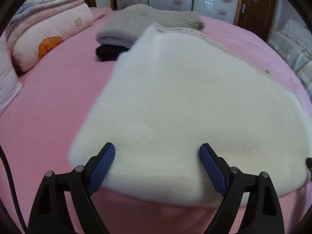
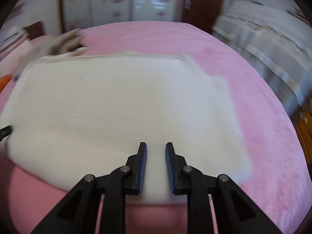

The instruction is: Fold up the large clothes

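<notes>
A white fluffy garment (image 1: 185,105) lies folded flat on the pink bed (image 1: 48,101), with a beige knitted trim along its far edge (image 1: 224,46). My left gripper (image 1: 157,150) is wide open over the garment's near edge, holding nothing. In the right wrist view the same garment (image 2: 117,105) fills the middle. My right gripper (image 2: 156,146) hovers over its near edge with the jaws a narrow gap apart and nothing between them. That view is motion-blurred. The left gripper's tip (image 2: 5,131) shows at its left edge.
A grey folded garment (image 1: 148,23) sits on a black one (image 1: 109,53) at the bed's far side. Pillows and folded quilts (image 1: 48,31) lie at the far left. A wardrobe and brown door (image 1: 255,5) stand behind. Another covered bed (image 2: 263,44) stands at the right.
</notes>
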